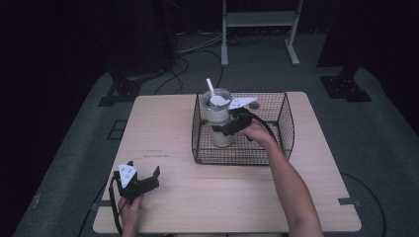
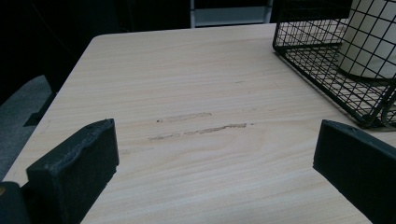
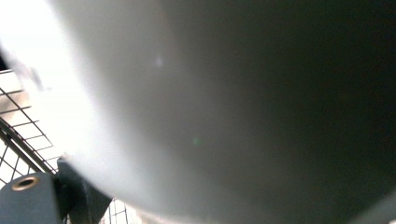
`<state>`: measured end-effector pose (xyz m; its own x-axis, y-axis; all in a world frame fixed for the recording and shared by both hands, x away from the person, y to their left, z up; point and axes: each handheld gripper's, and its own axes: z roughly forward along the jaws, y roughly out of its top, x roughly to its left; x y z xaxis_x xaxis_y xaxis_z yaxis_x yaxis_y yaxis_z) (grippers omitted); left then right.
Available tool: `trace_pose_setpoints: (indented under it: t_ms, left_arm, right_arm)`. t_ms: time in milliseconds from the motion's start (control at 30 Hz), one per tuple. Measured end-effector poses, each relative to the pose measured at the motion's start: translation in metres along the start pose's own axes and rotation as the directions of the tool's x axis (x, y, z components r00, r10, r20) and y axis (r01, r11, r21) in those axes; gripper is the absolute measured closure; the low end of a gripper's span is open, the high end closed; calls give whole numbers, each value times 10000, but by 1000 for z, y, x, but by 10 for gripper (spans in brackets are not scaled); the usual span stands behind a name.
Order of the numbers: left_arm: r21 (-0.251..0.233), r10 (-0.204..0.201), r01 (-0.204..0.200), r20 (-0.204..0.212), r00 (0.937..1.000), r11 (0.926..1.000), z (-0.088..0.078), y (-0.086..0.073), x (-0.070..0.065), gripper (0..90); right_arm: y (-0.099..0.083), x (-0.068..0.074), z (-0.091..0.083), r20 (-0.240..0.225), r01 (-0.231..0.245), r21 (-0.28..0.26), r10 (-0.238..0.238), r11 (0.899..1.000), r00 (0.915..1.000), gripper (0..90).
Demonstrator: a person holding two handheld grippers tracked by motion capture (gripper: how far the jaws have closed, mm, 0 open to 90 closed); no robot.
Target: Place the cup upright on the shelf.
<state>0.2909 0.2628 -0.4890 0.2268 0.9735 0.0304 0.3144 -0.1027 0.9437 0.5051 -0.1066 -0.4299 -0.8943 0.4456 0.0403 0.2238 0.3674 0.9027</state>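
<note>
Inside the wire basket, we find the cup standing upright, straw in its lid. Our right gripper clamps its side, forearm reaching over the basket's near rim. Our left gripper rests wide apart on the tabletop, well away.

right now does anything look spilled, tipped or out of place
Nothing spilled. The lidded cup stands upright in the wire basket, with the right claw at its side. Only faint scuff marks mar the table.
</note>
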Motion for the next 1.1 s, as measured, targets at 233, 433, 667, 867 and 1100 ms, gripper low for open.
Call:
trace_pose_setpoints:
  t_ms: [233, 433, 667, 867, 1100]
  left_arm:
    - [15, 19, -19, -16, 10000, 10000, 0, 0, 0, 0]
    - [28, 24, -24, -23, 10000, 10000, 0, 0, 0, 0]
    - [31, 38, -38, -31, 10000, 10000, 0, 0, -1, 0]
    - [43, 36, -36, -40, 10000, 10000, 0, 0, -1, 0]
    - [40, 81, -80, -51, 10000, 10000, 0, 0, -1, 0]
  right_arm:
    - [-2, -2, -6, 96, 28, 2, -28, 10000, 10000, 83]
    - [-5, -4, -11, 176, -33, -84, 34, 10000, 9998, 83]
    - [-7, -4, -14, 179, 5, -34, -4, 10000, 9998, 83]
    - [-8, -4, -17, 122, -135, 40, 135, 9999, 9998, 83]
    - [-10, -4, -22, 79, -107, 184, 106, 9998, 9999, 83]
